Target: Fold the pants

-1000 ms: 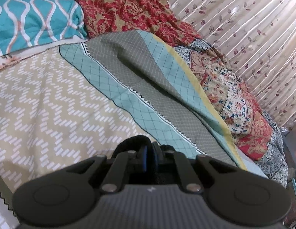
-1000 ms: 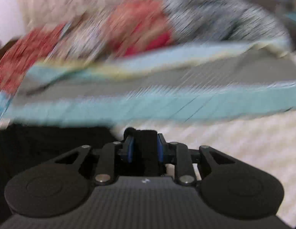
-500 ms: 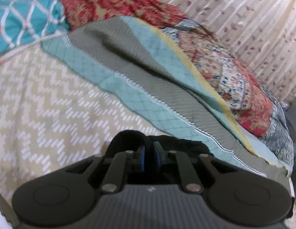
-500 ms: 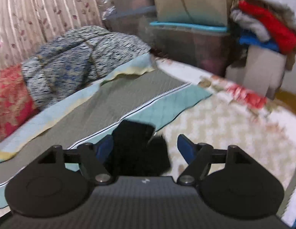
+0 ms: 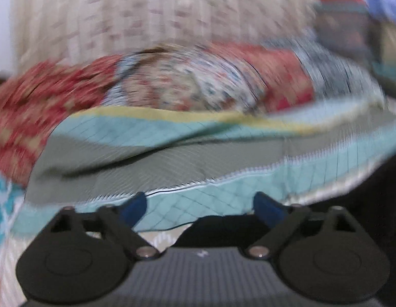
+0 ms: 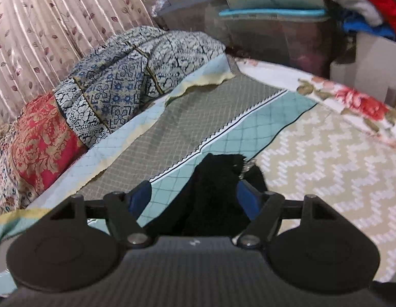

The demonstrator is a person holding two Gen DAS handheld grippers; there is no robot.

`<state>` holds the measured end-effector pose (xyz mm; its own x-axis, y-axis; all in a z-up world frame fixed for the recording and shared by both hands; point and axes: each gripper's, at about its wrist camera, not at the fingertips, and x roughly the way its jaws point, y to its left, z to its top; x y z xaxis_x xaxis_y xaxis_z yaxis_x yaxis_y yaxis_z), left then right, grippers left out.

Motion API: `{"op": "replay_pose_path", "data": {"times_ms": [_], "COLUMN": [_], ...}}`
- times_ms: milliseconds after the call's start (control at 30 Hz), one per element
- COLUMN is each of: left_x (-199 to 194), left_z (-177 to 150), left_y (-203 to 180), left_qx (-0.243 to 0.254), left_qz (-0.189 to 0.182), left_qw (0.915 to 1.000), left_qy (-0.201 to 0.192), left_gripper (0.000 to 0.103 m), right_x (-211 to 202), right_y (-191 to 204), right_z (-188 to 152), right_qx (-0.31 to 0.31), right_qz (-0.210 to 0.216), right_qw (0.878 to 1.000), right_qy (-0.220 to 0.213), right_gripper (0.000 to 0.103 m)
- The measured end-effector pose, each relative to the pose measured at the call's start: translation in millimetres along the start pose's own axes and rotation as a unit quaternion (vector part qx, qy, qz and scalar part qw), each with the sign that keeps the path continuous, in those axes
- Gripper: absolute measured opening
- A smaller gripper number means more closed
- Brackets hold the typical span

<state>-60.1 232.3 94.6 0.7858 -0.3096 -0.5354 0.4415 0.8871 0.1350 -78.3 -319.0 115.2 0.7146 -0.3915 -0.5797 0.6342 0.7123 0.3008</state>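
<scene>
Left gripper (image 5: pixel 200 204): released; its jaws have just been opening and stand wide, pads clear of cloth.
Pants, left wrist view (image 5: pixel 218 227): black fabric low between the blue fingers (image 5: pixel 135 206), lying on the bedspread (image 5: pixel 172 158), gripped by neither pad. More black at the right edge.
Left wrist view, far: blurred; red and patterned bundles before a pale curtain (image 5: pixel 121 12).
Right gripper (image 6: pixel 194 197): released; jaws spread.
Pants, right wrist view (image 6: pixel 218 184): a black heap between the fingers, toward the right pad, resting where the teal band meets the beige zigzag.
Right wrist view, far: blue-patterned bundle (image 6: pixel 131 76) left, storage boxes (image 6: pixel 274 33) behind.
</scene>
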Motion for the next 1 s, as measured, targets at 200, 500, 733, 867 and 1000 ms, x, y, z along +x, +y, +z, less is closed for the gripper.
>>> {"op": "replay_pose_path", "data": {"times_ms": [200,500,733,867,1000], "left_x": [63.0,49.4,7.0,-7.4,-36.3], "left_z": [-18.4,-28.1,-30.1,-32.5,-37.5], "left_y": [-18.5,-0.3,6.3,9.6,2.8], "left_qx": [0.053,-0.027,-0.076,-0.103,-0.120], "left_qz": [0.000,0.001,0.019,0.028,0.037], "left_qw": [0.9947,0.9971,0.9969,0.9941,0.9908], "left_qy": [0.088,0.071,0.009,-0.016,-0.051], "left_gripper": [0.079,0.011,0.010,0.010,0.010], "right_x": [41.1,81.1,64.6,103.5,116.7], "right_y": [4.4,15.3,34.0,28.6,14.0], "right_z": [9.3,8.7,-9.4,-13.0,-10.7], "right_qx": [0.006,0.009,-0.015,-0.002,0.060], "right_qz": [-0.028,-0.117,-0.062,-0.117,-0.109], "right_qw": [0.999,0.993,0.998,0.989,0.988], "right_qy": [0.039,0.020,0.016,0.087,0.096], "right_gripper": [0.075,0.057,0.057,0.064,0.084]}}
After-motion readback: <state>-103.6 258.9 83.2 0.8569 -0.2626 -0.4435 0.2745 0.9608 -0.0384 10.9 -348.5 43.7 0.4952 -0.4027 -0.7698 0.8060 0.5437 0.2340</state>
